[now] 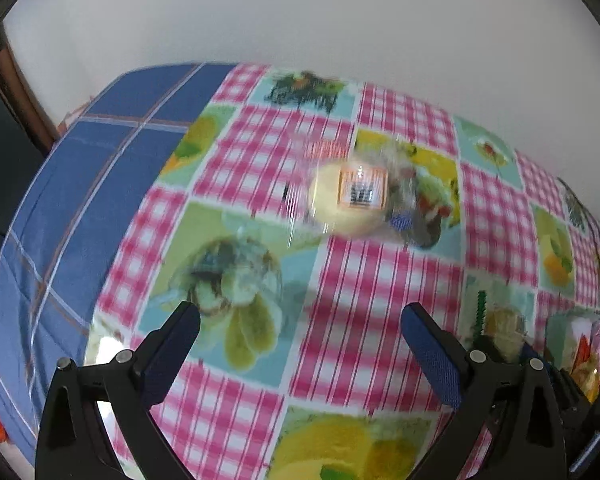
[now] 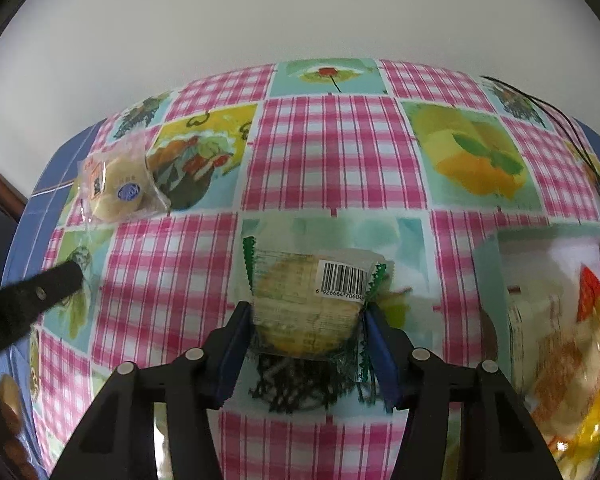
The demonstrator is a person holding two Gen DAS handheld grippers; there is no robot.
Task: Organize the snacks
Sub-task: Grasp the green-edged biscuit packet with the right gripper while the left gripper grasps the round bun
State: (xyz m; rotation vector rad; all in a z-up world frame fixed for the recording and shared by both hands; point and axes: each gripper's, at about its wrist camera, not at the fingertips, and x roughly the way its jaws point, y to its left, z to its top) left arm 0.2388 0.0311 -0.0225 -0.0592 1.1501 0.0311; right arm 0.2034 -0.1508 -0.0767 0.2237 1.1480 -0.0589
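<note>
right gripper (image 2: 306, 324) jaws clamped on wrapped cake (image 2: 306, 308), 6 o'clock on desk (image 2: 332, 152) | left gripper (image 1: 300, 328) jaws released, empty | bun (image 2: 118, 188) at 10 | cake likely light, soft, crinkly slick film: grip mid-body, gently

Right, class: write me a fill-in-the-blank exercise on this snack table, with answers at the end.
1. The right gripper is closed on a wrapped cake whose label shows a ____.
2. The left gripper is ____, with nothing between its fingers.
3. The checks on the tablecloth are white and ____.

Missing words: barcode; open; pink
</note>
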